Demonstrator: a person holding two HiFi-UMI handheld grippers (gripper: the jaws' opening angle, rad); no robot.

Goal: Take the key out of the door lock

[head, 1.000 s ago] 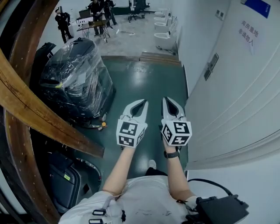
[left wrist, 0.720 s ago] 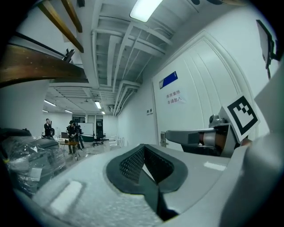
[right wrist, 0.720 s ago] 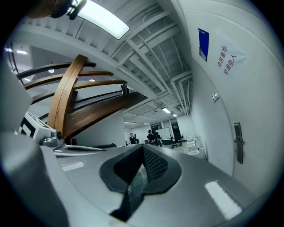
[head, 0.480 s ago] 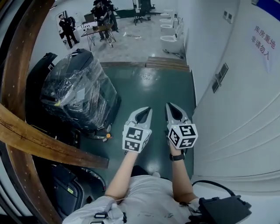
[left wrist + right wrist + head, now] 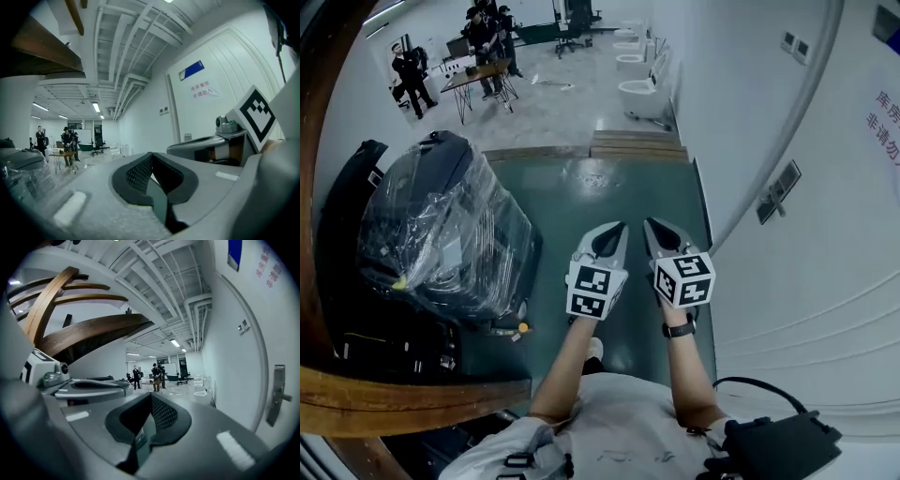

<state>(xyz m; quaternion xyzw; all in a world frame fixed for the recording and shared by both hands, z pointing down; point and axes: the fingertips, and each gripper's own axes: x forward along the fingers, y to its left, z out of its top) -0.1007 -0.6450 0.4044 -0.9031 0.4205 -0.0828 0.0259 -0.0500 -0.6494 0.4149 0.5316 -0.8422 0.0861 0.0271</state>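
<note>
Left hand-held gripper [image 5: 616,229], right hand-held gripper [image 5: 652,226] closed; key indiscernible.

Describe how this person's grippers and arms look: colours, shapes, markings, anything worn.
The left gripper and right gripper are light grey tapering shells with black textured pads. Each carries a white cube with black square markers. Pale short-sleeved shirt; black wristwatch on the right wrist.

The fingers [image 5: 93,197] are smooth matt grey plastic. Ahead of them the green floor [image 5: 609,187] shines glossy; to their left, crinkled clear plastic film [image 5: 450,244] wraps a machine [image 5: 431,164].
</note>
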